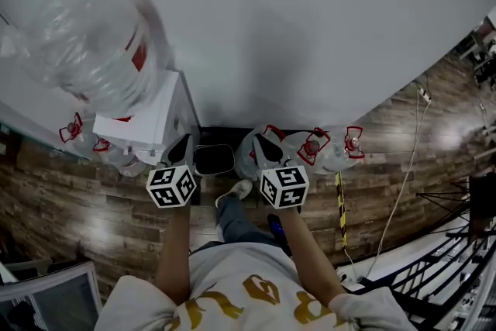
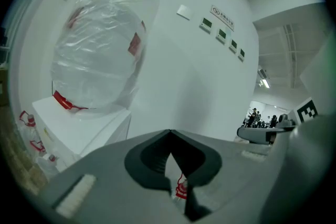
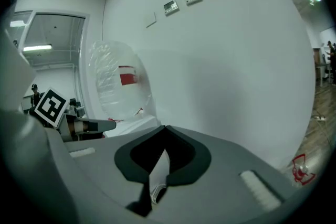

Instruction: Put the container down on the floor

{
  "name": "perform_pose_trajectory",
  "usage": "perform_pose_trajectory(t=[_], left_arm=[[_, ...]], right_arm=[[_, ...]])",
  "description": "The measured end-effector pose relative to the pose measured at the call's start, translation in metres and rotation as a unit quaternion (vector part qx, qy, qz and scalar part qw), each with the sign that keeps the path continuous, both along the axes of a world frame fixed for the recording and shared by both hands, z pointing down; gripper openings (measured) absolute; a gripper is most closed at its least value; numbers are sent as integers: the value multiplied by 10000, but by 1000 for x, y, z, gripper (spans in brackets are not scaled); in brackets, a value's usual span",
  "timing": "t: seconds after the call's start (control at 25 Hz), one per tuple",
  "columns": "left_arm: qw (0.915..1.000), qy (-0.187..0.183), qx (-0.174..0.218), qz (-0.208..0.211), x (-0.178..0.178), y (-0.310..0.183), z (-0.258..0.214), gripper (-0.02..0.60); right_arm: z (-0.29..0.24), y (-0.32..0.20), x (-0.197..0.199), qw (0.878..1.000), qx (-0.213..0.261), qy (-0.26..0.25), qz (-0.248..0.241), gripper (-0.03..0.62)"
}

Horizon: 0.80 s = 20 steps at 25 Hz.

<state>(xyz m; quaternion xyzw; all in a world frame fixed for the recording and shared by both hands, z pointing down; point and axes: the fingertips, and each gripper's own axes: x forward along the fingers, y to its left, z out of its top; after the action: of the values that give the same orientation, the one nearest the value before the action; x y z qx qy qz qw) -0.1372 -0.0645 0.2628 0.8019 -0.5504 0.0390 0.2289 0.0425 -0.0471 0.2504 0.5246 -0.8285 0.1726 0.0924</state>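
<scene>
Jaws of left tool (image 1: 180, 145) and right tool (image 1: 266, 145) meet empty, apart from container (image 1: 101, 43).

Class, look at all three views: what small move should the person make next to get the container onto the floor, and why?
Probably open both grippers and raise them toward the container. It sits on top of the dispenser, while the left gripper and the right gripper hang low beside it, both shut and empty.
</scene>
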Motion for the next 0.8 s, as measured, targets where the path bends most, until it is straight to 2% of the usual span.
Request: perform_pose_trajectory(t=[0.16, 0.32, 0.8], left_arm=[[9997, -57, 136, 217, 6, 12, -17, 0], [9987, 38, 336, 394, 8, 23, -31, 0], [9990, -146, 328, 278, -8, 36, -37, 0]], right_arm=[[-16, 12, -2, 9999, 113, -77, 5, 23], [-21, 22, -7, 9998, 148, -150, 35, 23], [-25, 35, -27, 9997, 177, -181, -18, 23]])
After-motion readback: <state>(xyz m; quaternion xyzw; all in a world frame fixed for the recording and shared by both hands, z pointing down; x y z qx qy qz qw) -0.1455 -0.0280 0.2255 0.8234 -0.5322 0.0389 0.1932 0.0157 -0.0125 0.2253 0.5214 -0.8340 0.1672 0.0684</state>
